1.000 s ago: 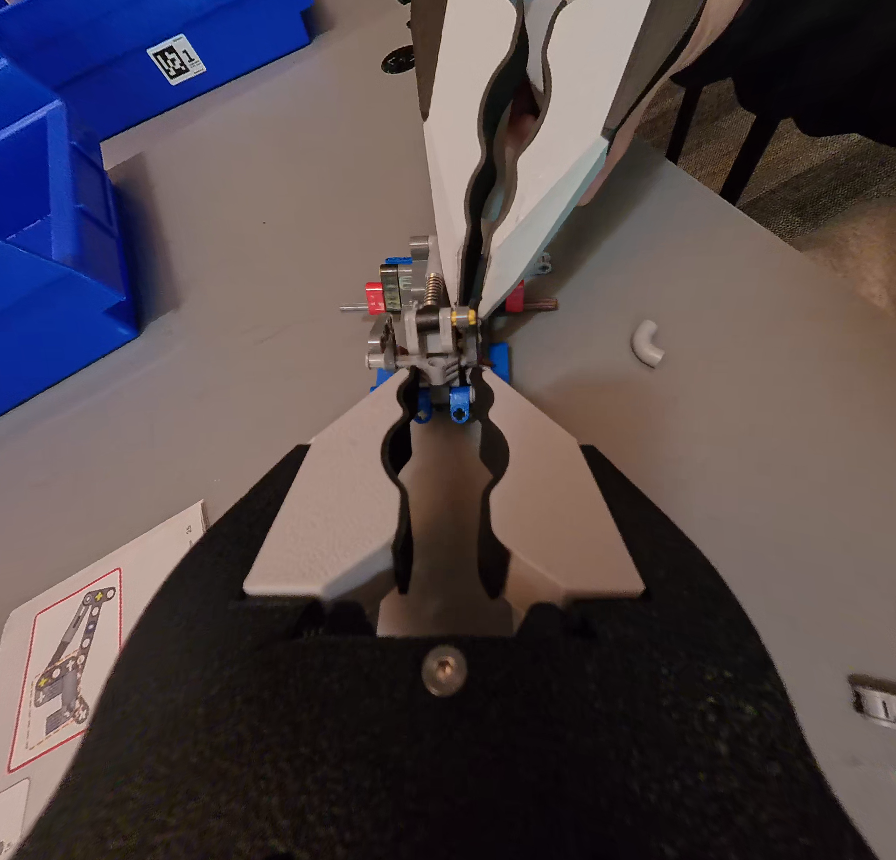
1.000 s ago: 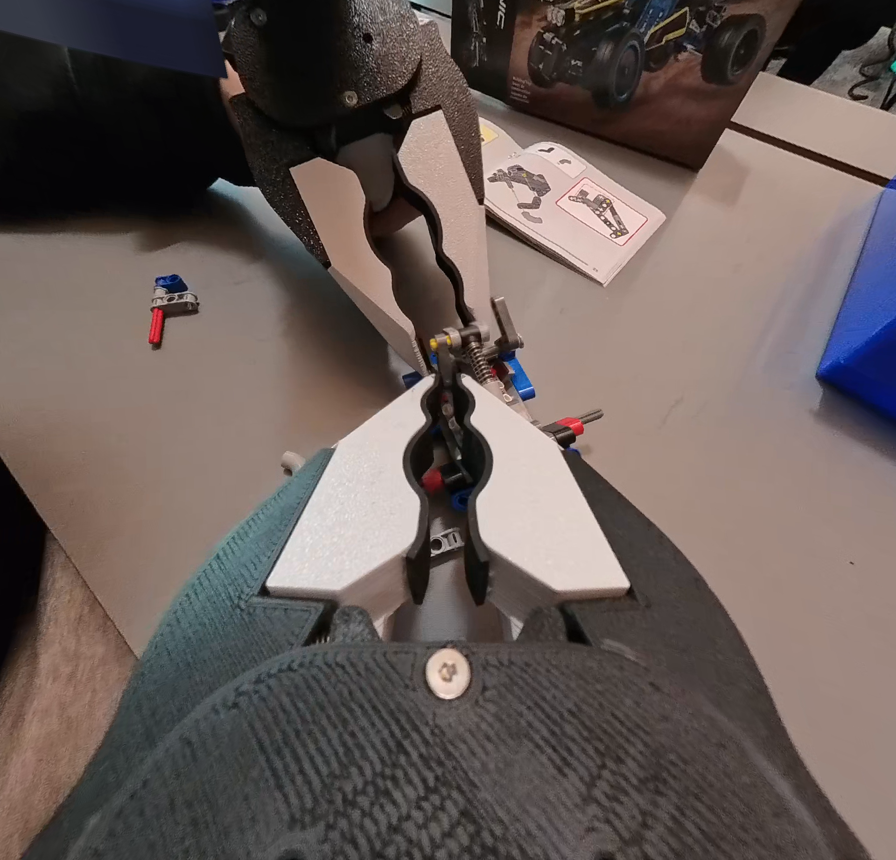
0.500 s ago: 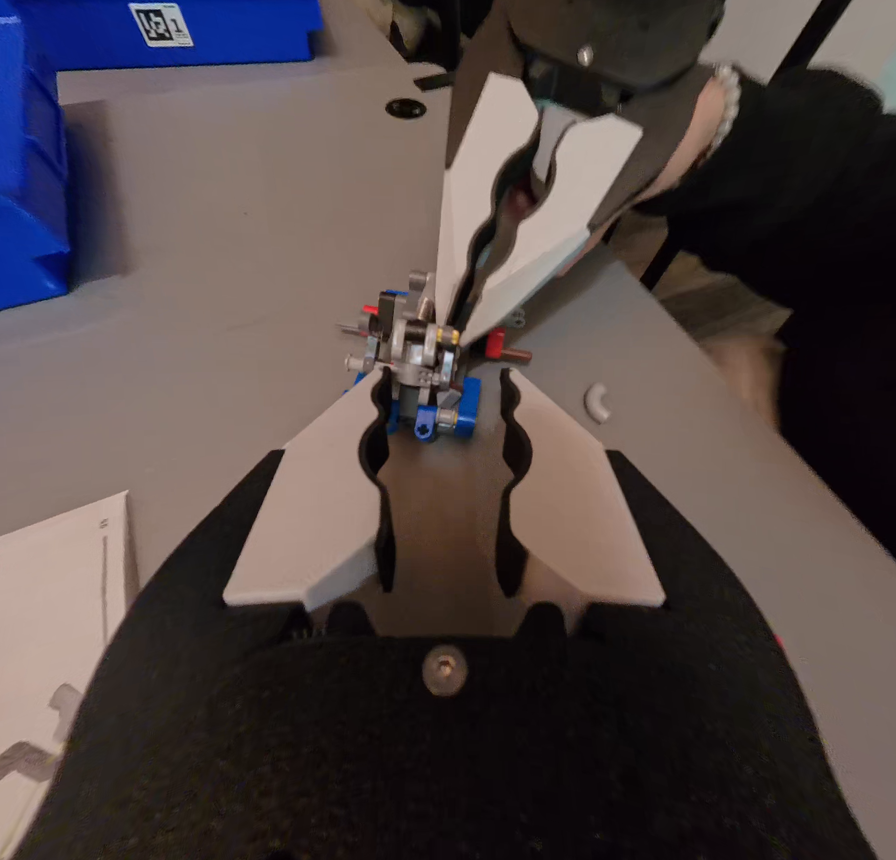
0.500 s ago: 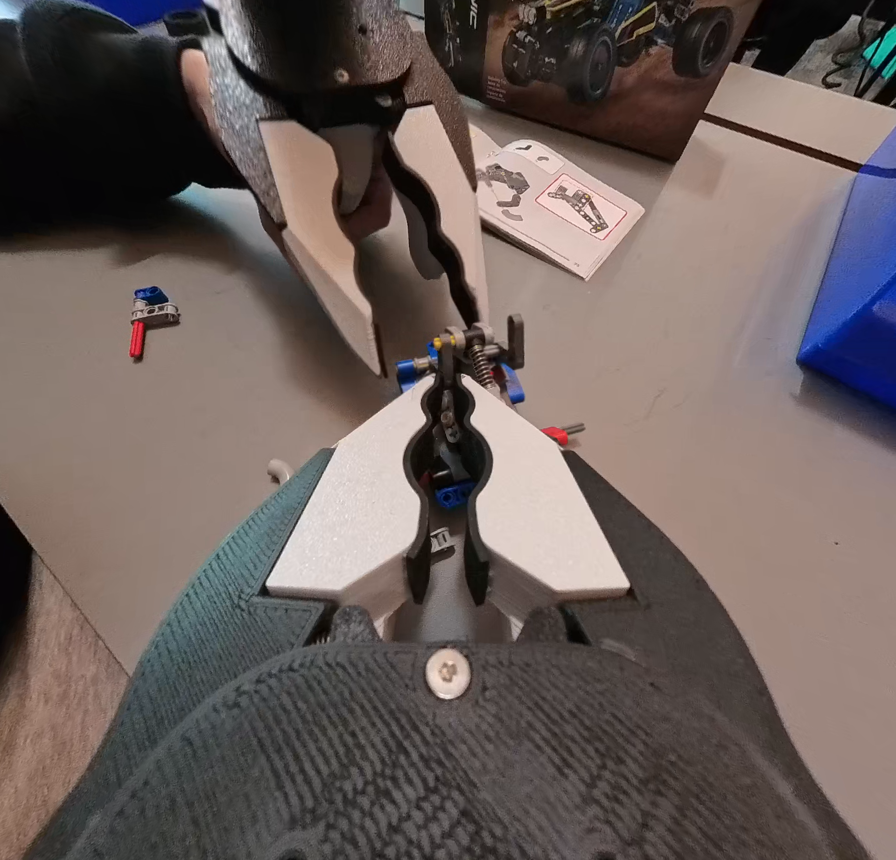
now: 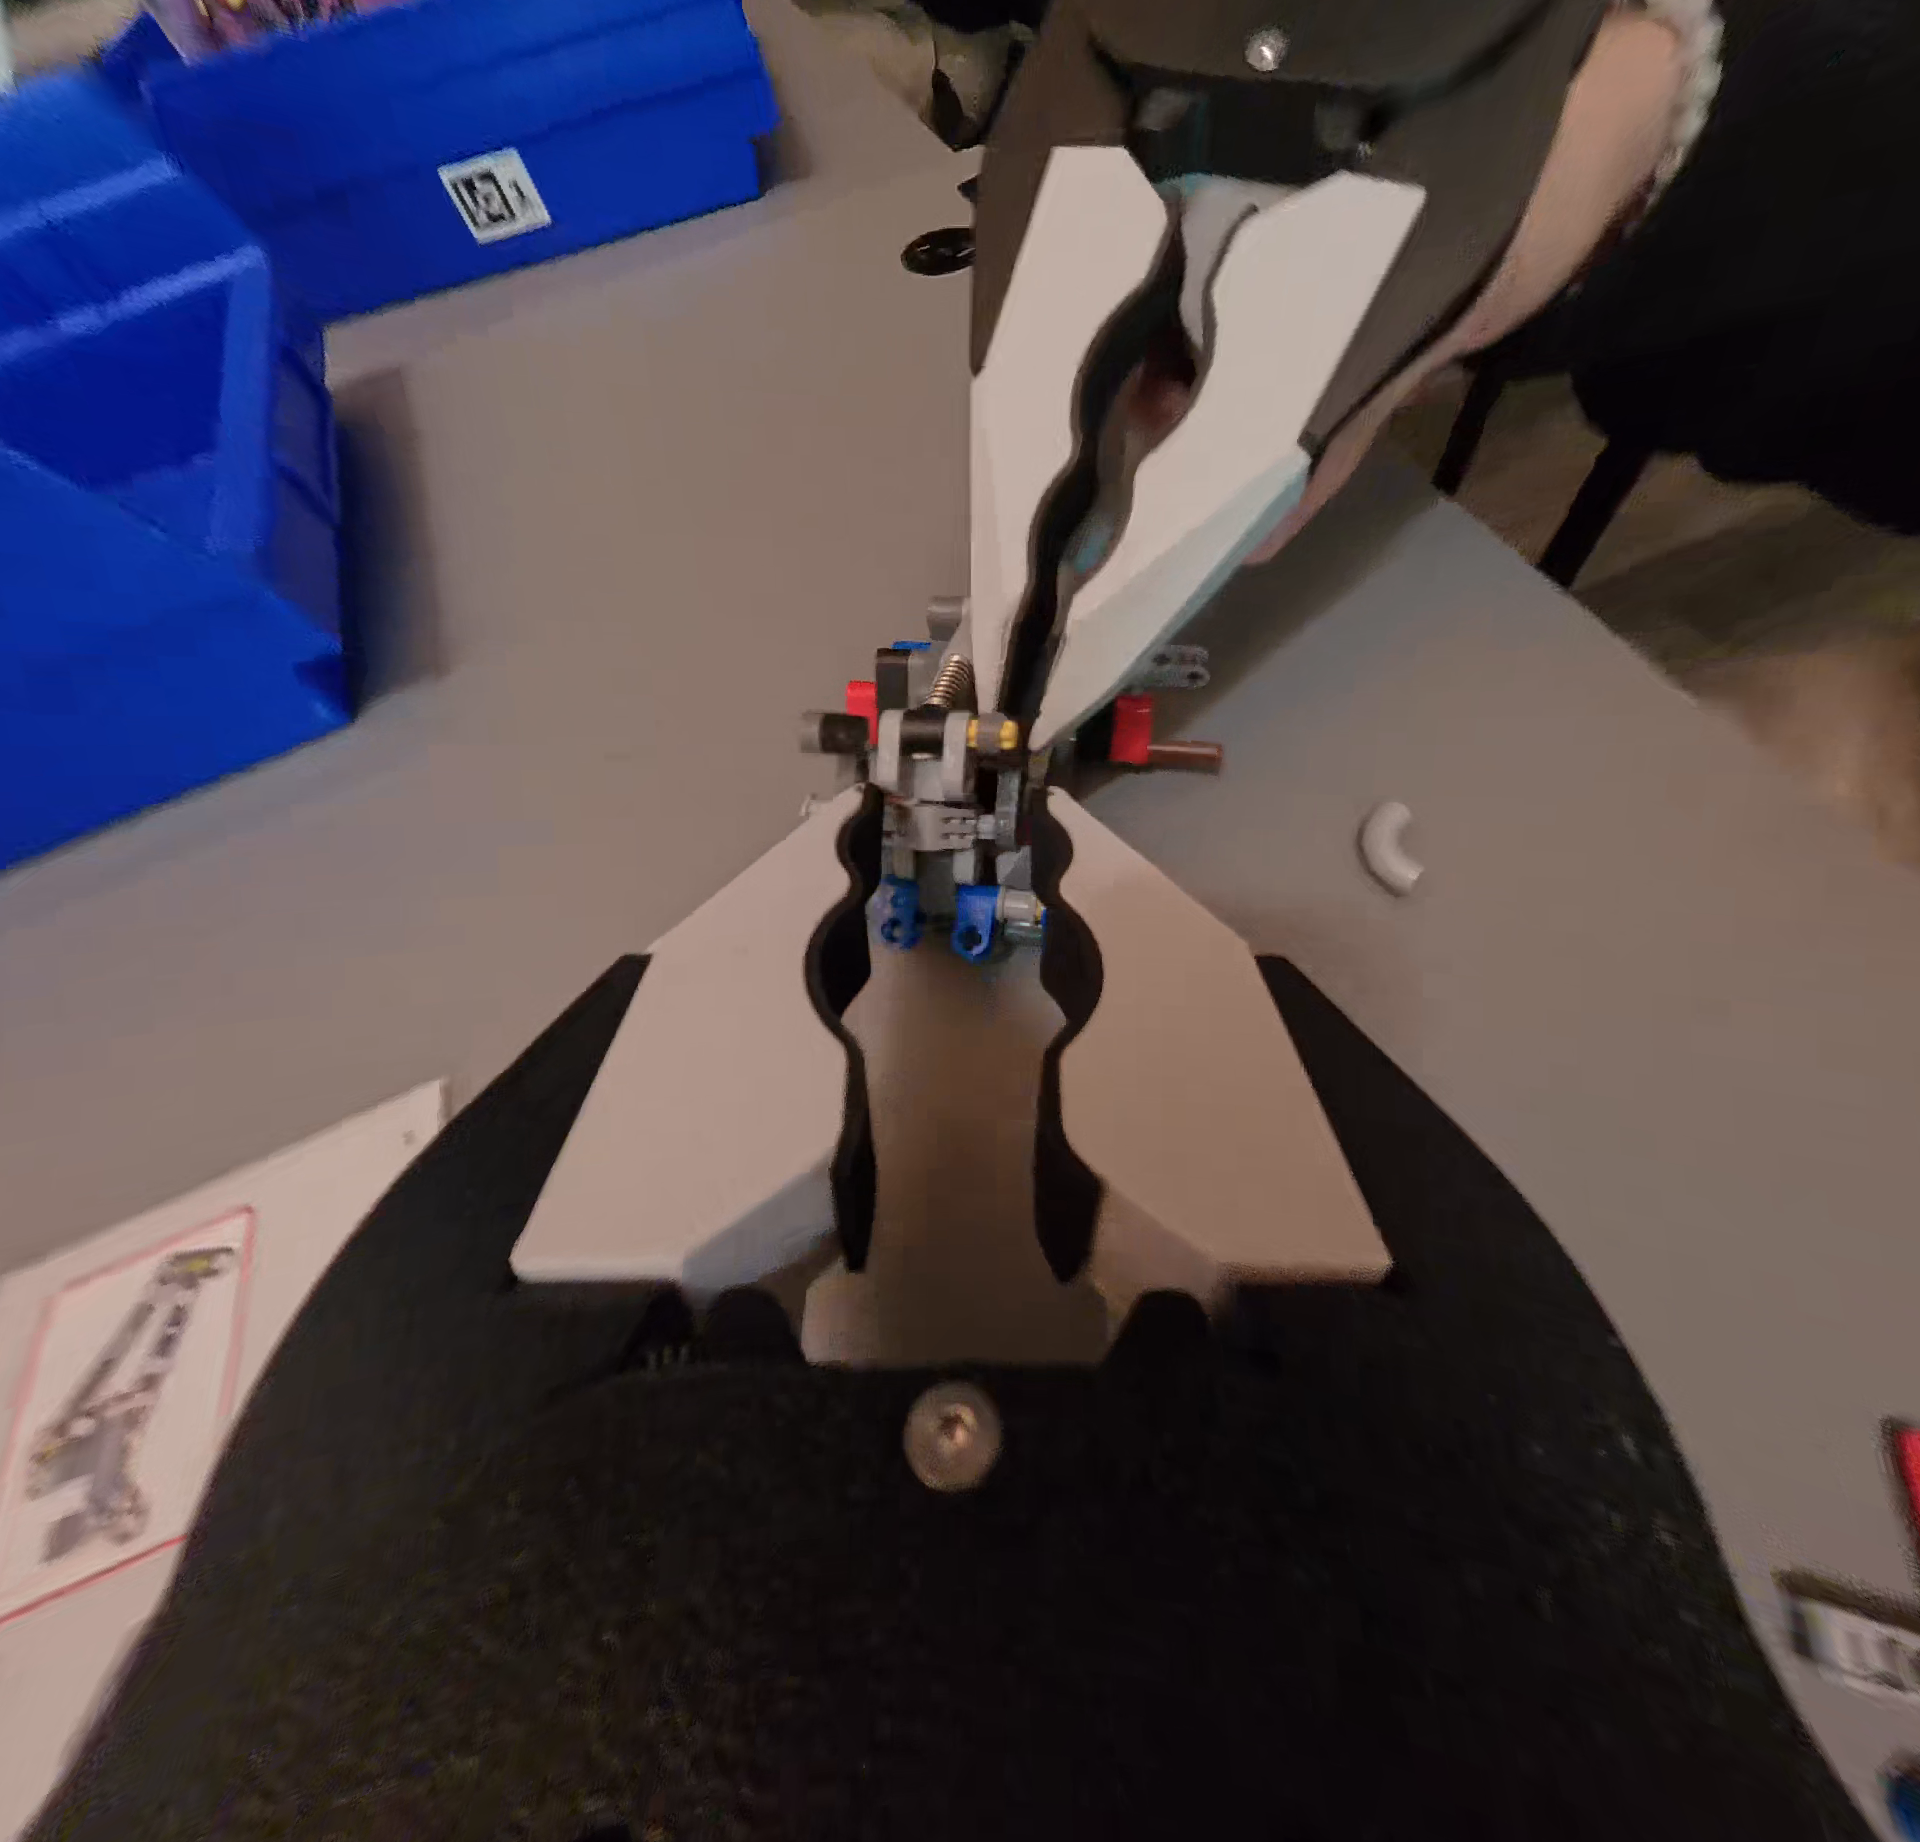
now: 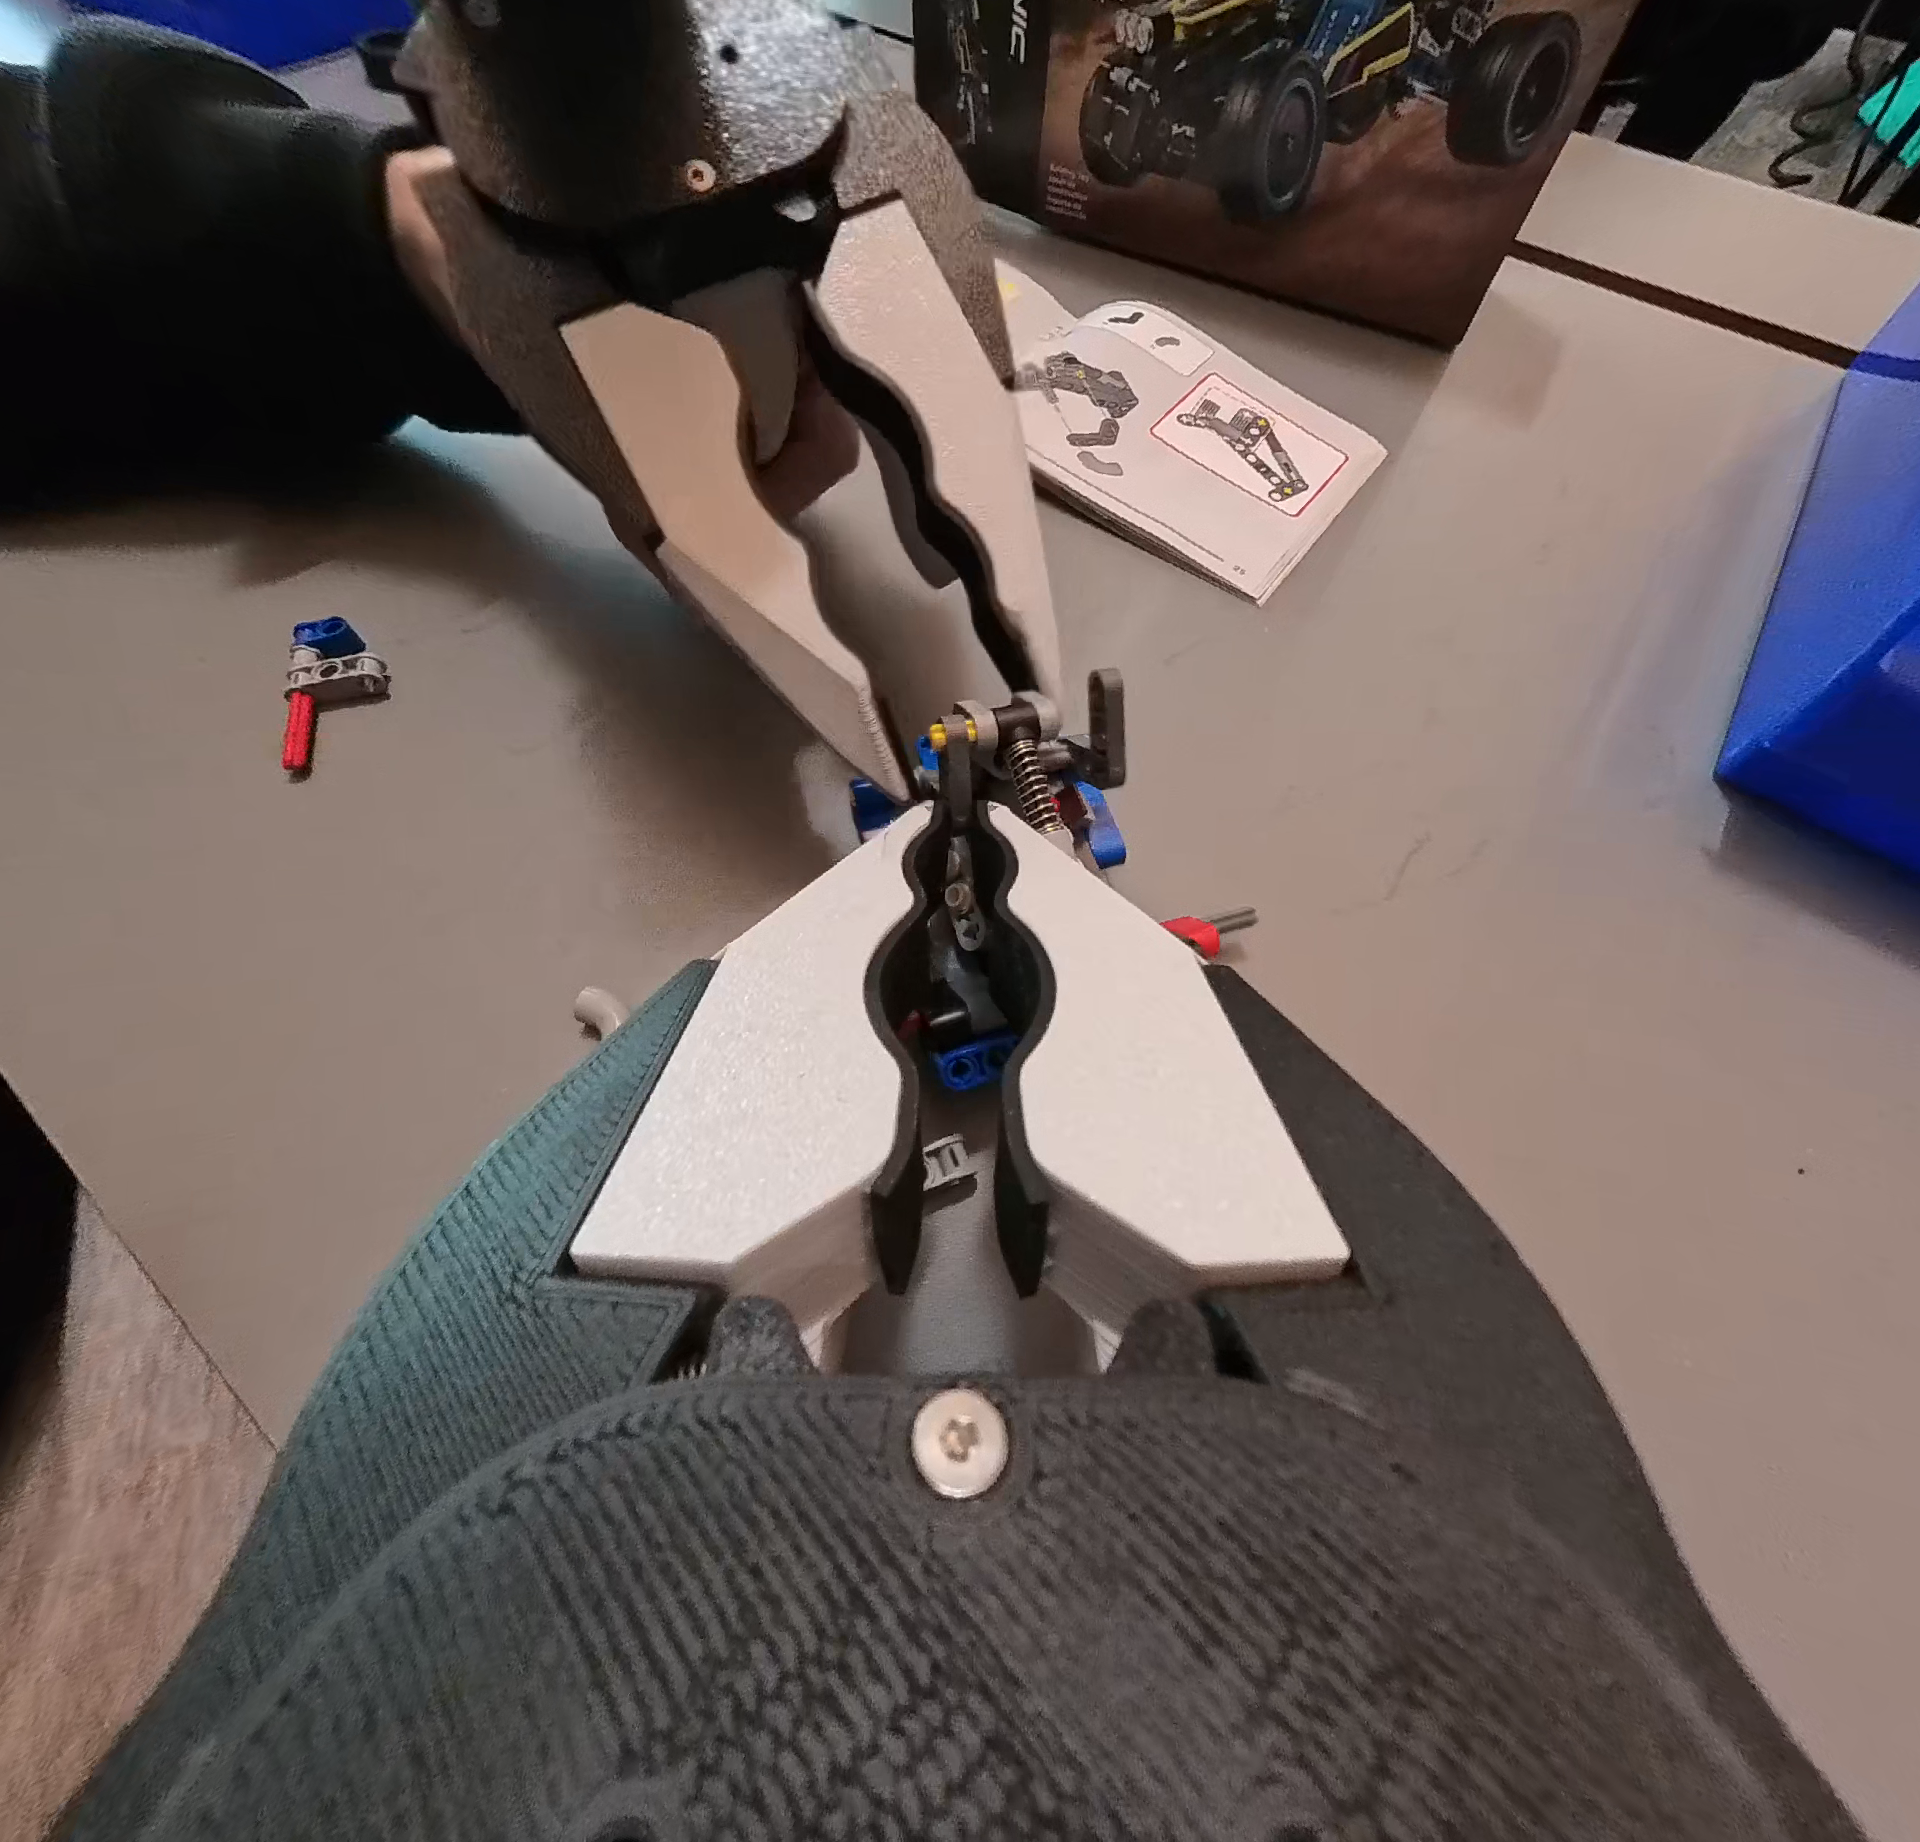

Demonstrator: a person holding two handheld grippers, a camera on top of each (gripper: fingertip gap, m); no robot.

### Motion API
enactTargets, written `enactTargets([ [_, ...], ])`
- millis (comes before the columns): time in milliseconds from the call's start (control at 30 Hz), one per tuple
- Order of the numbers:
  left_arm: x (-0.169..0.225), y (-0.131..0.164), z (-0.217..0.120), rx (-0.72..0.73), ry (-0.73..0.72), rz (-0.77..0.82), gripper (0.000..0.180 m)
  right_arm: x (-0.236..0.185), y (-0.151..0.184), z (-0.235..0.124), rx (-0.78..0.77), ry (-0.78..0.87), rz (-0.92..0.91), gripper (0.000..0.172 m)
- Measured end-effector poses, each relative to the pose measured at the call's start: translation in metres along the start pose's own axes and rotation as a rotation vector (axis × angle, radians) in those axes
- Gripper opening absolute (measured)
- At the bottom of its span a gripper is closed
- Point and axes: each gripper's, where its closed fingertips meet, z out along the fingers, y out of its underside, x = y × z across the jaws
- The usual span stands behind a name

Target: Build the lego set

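Your right gripper (image 6: 961,816) has its jaws closed on a dark beam of the brick model (image 5: 935,805) mid-worktop; your left gripper (image 5: 951,826) straddles the model's near end, jaws seemingly pressing its sides; keep both grips level and squeeze gently; the grey worktop (image 6: 1455,857) carries blue bins (image 5: 156,442) far left, a booklet (image 6: 1195,442), a box (image 6: 1247,78) and loose pieces (image 6: 322,680)

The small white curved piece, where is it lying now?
In the left wrist view, the white curved piece lies alone on the grey table, right of the brick assembly.
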Motion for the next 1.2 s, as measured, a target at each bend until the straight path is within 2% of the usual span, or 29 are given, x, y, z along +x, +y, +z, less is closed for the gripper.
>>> enactTargets([
  [100, 0.001, 0.001, -0.001, -0.002, -0.023, 0.107, 0.024, -0.001, 0.0, -0.001, 0.002, -0.006, -0.001, 0.001],
  [233, 0.005, 0.012, -0.003, -0.05, 0.015, 0.163, 0.026, 0.0, -0.003, -0.003, 0.024, -0.01, 0.012, 0.001],
  [400, 0.004, 0.016, -0.007, -0.075, 0.018, 0.213, 0.019, -0.002, -0.003, -0.003, 0.024, -0.018, 0.002, 0.001],
  [500, 0.004, 0.014, -0.006, -0.065, 0.018, 0.176, 0.02, -0.002, 0.0, -0.001, 0.003, -0.013, -0.006, 0.001],
  [700, 0.005, 0.008, -0.004, -0.028, 0.056, 0.003, 0.025, 0.0, -0.001, -0.002, 0.011, 0.0, 0.003, 0.001],
  [900, 0.007, 0.014, -0.003, -0.079, 0.063, 0.012, 0.024, 0.0, -0.001, -0.002, 0.014, -0.004, 0.002, 0.001],
  [1133, -0.002, -0.005, -0.009, 0.024, -0.003, 0.044, 0.026, 0.0, -0.004, -0.005, 0.037, -0.017, 0.014, 0.001],
  [1200, 0.003, -0.008, -0.008, 0.046, 0.024, 0.04, 0.027, 0.0, -0.006, -0.006, 0.05, -0.019, 0.015, 0.001],
])
